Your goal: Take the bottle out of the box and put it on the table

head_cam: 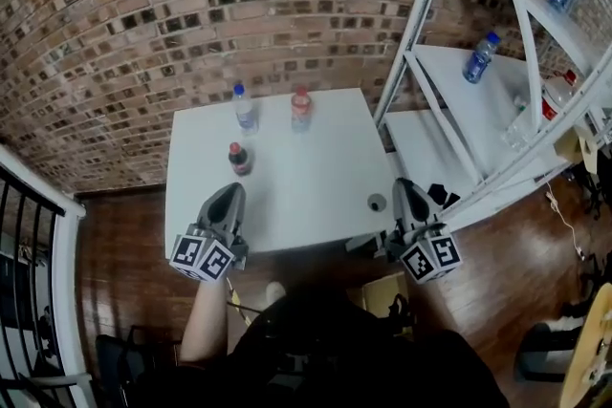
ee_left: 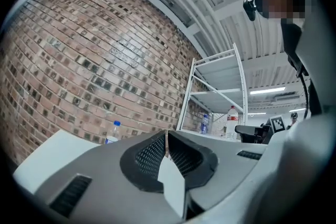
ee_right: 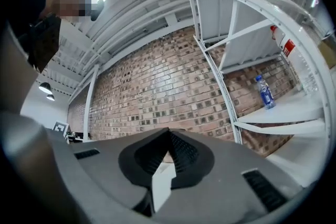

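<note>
Nearest: left hand-held gripper point(head_cam: 229, 192) and right hand-held gripper point(head_cam: 407, 187), both with jaws together and empty, at the front edge of the white bench point(head_cam: 316, 196). Beyond, upright on the bench: cola bottle point(head_cam: 239, 158), water bottle point(head_cam: 246, 107), red-labelled bottle point(head_cam: 301, 108).

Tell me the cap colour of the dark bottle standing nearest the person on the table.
Red. The dark bottle and its cap show best in the head view.

A white desk point(head_cam: 316, 167) sits mid-frame. Its upper part carries a clear bottle point(head_cam: 246, 107), a reddish bottle point(head_cam: 301, 108) and a dark bottle point(head_cam: 239, 158).
</note>
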Demonstrator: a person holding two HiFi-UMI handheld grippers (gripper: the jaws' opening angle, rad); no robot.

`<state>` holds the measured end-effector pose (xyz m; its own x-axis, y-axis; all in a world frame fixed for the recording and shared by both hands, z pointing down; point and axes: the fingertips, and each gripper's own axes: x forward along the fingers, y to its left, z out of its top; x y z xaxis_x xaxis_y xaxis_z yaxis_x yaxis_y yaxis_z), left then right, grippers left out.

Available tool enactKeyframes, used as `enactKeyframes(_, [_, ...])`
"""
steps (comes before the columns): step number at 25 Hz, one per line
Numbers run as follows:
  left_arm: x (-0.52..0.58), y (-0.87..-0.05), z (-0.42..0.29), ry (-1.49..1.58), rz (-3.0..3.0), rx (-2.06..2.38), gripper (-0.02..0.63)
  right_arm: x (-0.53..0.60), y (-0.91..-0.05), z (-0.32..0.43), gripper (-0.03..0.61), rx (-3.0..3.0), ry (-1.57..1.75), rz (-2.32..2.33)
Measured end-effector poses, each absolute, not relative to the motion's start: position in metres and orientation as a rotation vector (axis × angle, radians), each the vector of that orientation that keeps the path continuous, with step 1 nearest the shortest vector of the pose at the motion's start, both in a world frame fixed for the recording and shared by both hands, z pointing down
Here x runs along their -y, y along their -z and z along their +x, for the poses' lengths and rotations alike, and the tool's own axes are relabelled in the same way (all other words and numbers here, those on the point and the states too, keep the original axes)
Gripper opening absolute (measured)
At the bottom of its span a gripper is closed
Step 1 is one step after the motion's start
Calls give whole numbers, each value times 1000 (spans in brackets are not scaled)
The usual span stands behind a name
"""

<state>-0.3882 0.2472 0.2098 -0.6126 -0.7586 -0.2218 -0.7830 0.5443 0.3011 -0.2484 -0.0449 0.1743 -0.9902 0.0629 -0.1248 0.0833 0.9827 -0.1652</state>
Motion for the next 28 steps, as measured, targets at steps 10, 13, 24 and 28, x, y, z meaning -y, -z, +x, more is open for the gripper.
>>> enactKeyframes(10, [-273,-204,-357,-472,-1215,-2724,3,40,-208,-234,1,-3043,349,137])
enactKeyframes(13, [-290,-205,-359,-471,-1159,-2748,3,25,-215,-237,0,-3059,308,163])
enactKeyframes(24, [-323,-209,-353,-461,-1062,-2781,2,3,-220,-256,0,-3082,305,261])
enactKeyframes(28, [-328,-207,-354,-465,-1055,-2781,2,1,-218,-262,0,-3084,319,282])
